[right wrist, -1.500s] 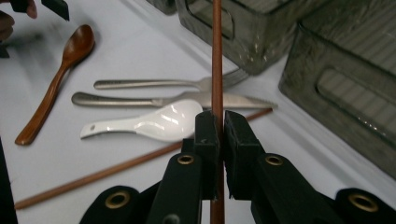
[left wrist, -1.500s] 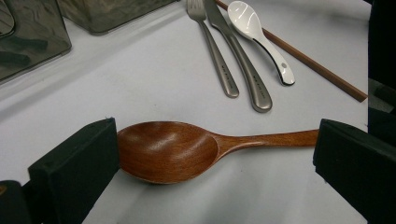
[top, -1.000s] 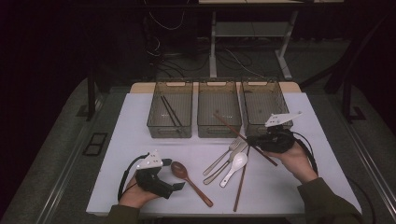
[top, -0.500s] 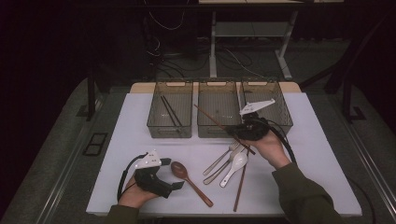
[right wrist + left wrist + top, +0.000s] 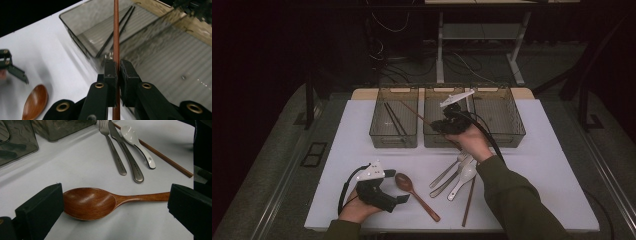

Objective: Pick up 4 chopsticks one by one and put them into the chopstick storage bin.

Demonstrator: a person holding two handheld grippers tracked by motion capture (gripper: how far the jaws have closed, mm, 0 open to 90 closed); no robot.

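Observation:
My right gripper (image 5: pixel 439 125) hangs over the middle bin (image 5: pixel 432 145), shut on a brown chopstick (image 5: pixel 414 112) whose far end reaches over the left bin (image 5: pixel 394 145). The right gripper view has the pads of that gripper (image 5: pixel 117 67) clamped on the chopstick (image 5: pixel 116 30), above two dark chopsticks (image 5: pixel 120 27) lying in the left bin. Near the table's front, my left gripper (image 5: pixel 404 199) rests beside a wooden spoon (image 5: pixel 404 182). In its own view the left gripper (image 5: pixel 115 205) stands open, with the wooden spoon (image 5: pixel 90 203) lying flat between the jaws, untouched.
A fork (image 5: pixel 112 152), a knife (image 5: pixel 127 157), a white spoon (image 5: pixel 137 142) and a second brown chopstick (image 5: pixel 165 157) lie on the white mat, right of the wooden spoon. A third bin (image 5: pixel 512 135) stands at the right.
The right hand has carried the brown chopstick leftward and slightly up, from over the right bin to the middle bin. The left hand has stayed still.

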